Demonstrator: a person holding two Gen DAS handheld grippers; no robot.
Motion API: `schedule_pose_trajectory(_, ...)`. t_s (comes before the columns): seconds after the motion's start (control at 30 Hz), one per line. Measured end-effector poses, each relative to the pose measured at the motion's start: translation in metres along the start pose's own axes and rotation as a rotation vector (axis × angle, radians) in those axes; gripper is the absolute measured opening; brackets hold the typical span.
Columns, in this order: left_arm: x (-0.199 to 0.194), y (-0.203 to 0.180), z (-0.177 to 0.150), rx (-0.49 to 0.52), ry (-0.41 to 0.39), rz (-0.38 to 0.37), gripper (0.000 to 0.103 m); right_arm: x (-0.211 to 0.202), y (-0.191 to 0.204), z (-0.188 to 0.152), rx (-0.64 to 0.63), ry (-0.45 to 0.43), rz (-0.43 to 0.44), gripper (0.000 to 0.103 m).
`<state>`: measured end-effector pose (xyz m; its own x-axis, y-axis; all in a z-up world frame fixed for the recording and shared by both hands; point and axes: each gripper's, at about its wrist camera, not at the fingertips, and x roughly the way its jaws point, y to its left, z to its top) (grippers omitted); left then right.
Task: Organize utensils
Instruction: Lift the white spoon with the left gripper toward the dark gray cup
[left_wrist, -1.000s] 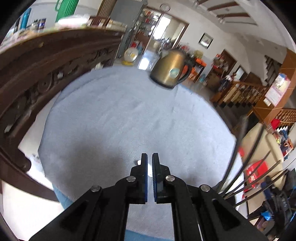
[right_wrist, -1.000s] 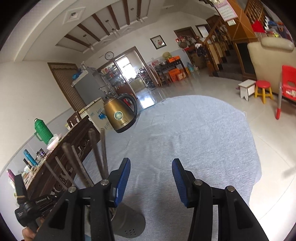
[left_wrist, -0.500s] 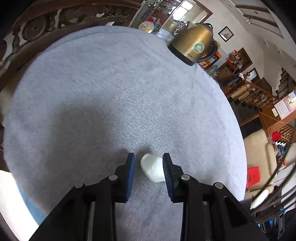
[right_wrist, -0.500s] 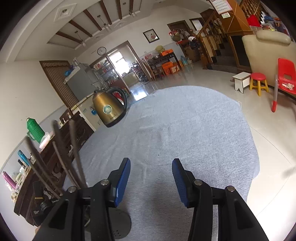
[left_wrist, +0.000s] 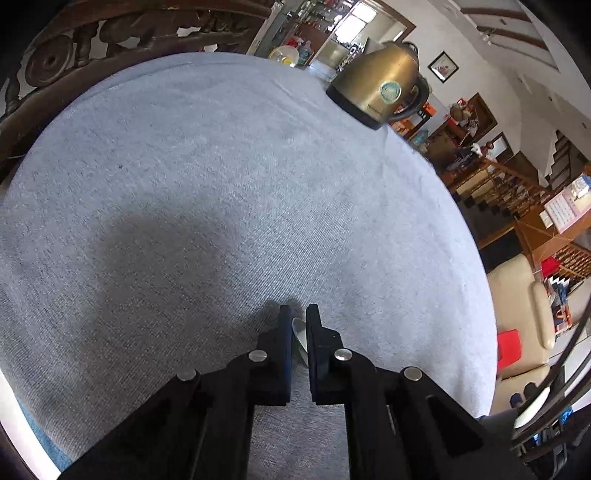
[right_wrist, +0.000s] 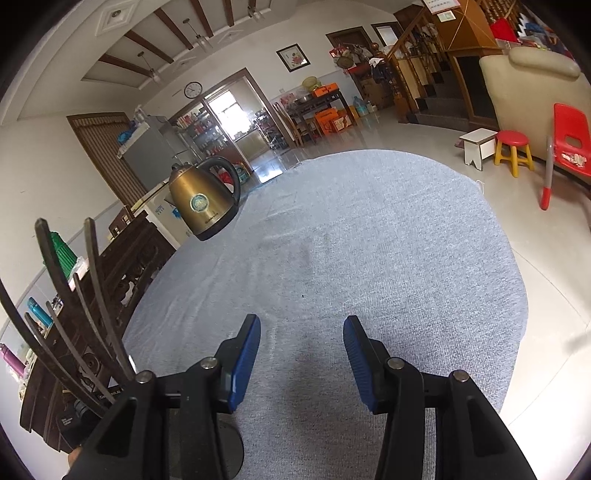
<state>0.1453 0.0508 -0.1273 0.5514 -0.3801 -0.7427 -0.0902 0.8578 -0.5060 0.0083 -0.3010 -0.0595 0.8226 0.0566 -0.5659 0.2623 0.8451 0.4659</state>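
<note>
My left gripper (left_wrist: 298, 317) is shut on a white spoon (left_wrist: 300, 338), whose bowl shows between the fingertips just above the grey cloth (left_wrist: 221, 206). My right gripper (right_wrist: 302, 347) is open and empty above the same grey cloth (right_wrist: 369, 251). A utensil holder with several dark handles (right_wrist: 74, 302) stands at the left edge of the right wrist view; its base (right_wrist: 229, 446) sits behind the left finger. The same dark handles (left_wrist: 554, 387) show at the lower right of the left wrist view.
A brass kettle (left_wrist: 376, 88) stands at the far side of the round table and also shows in the right wrist view (right_wrist: 203, 199). A carved wooden sideboard (right_wrist: 122, 266) lies to the left. A red chair (right_wrist: 572, 144) and stools (right_wrist: 513, 147) stand beyond the table's right edge.
My left gripper tilted down to the cloth, opened around the white spoon, then closed on it. My right gripper stayed open and shifted slightly.
</note>
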Motion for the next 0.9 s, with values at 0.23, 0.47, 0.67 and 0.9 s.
schedule_pose_trajectory(0.23, -0.051, -0.012, 0.004, 0.031, -0.095, -0.016, 0.005, -0.018, 0.006, 0.002, -0.010, -0.038, 0.013, 0.050)
schedule_pose_trajectory(0.47, -0.106, -0.029, 0.002, 0.095, -0.197, -0.031, 0.004, -0.044, 0.022, 0.003, -0.037, -0.078, 0.050, 0.050)
schedule_pose_trajectory(0.67, -0.156, -0.047, -0.003, 0.136, -0.293, -0.045, 0.004, -0.072, 0.031, 0.006, -0.054, -0.128, 0.074, 0.050)
schedule_pose_trajectory(0.9, -0.221, -0.076, -0.008, 0.204, -0.426, -0.072, 0.004, -0.096, 0.032, 0.009, -0.061, -0.164, 0.093, 0.050)
